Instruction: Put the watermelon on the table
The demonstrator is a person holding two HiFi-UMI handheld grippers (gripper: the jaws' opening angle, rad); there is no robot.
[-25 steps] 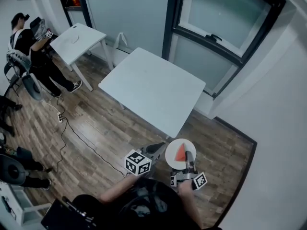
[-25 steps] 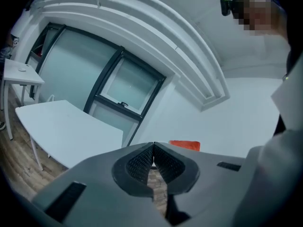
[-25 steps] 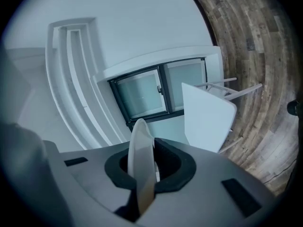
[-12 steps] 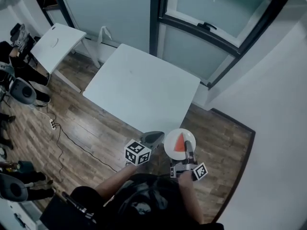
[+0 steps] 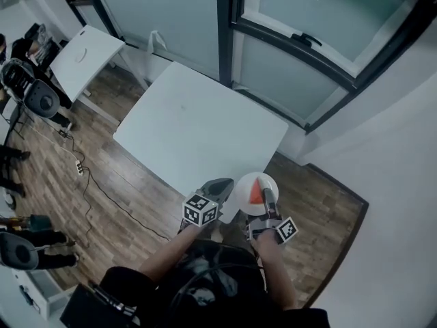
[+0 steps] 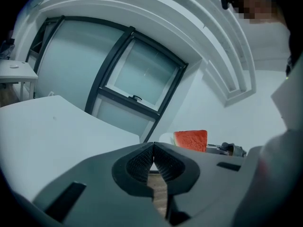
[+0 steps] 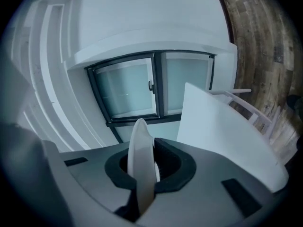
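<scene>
A red watermelon slice (image 5: 256, 192) lies on a small white plate (image 5: 249, 183), which hangs at the near corner of the white table (image 5: 198, 125). My right gripper (image 5: 268, 199) is shut on the plate's near rim; in the right gripper view the plate (image 7: 141, 162) stands edge-on between the pads, with the table (image 7: 222, 136) beyond. My left gripper (image 5: 218, 188) is beside the plate on its left, shut and holding nothing. In the left gripper view its pads (image 6: 142, 163) meet, and the watermelon slice (image 6: 191, 140) shows to the right, past the table (image 6: 47, 131).
A second white table (image 5: 85, 53) stands far left, with office chairs (image 5: 41, 101) and people near it. A black cable (image 5: 102, 190) runs over the wooden floor. A dark-framed window (image 5: 300, 43) lies behind the table, and a white wall (image 5: 403, 203) is on the right.
Both grippers and the plate have come forward, from over the floor to the table's near corner. The right gripper's hold on the plate is unchanged and the left stays shut.
</scene>
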